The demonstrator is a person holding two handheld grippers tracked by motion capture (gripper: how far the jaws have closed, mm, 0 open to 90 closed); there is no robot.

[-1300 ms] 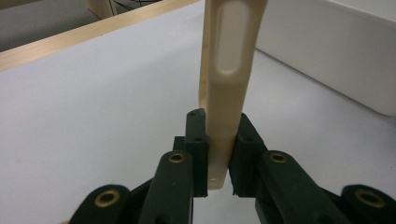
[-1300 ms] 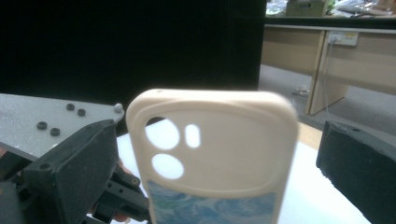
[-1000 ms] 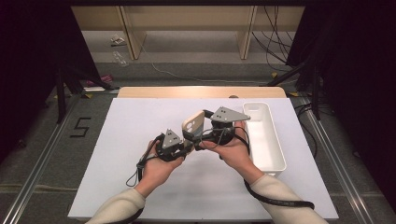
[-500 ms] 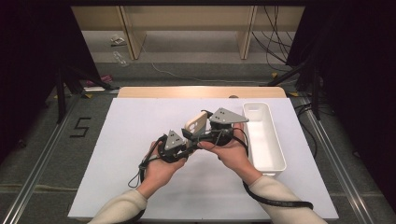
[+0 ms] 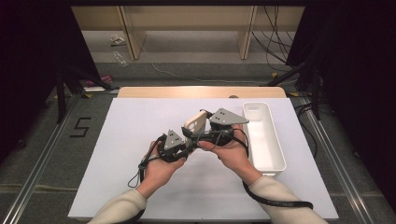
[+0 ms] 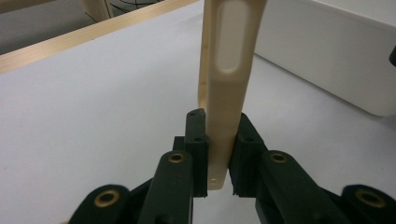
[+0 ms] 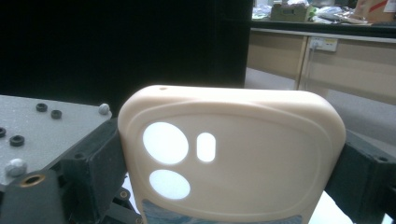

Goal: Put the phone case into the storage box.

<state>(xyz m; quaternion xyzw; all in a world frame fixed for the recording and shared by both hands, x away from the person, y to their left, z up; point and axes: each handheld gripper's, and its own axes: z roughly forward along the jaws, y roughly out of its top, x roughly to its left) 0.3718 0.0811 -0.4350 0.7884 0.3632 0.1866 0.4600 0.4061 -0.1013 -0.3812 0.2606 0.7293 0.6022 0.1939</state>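
White table (image 5: 140, 121): white bin (image 5: 264, 140) beside both hand-held grippers, left (image 5: 180, 148) and right (image 5: 205, 135), clamping phone case (image 5: 196, 123).

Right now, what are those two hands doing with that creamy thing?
A person holds a cream phone case up above the white table with two tools. The left tool pinches the case's thin edge. The right tool has its jaws on either side of the case's width and has just been closing in on it. A white tray sits off to the person's right.
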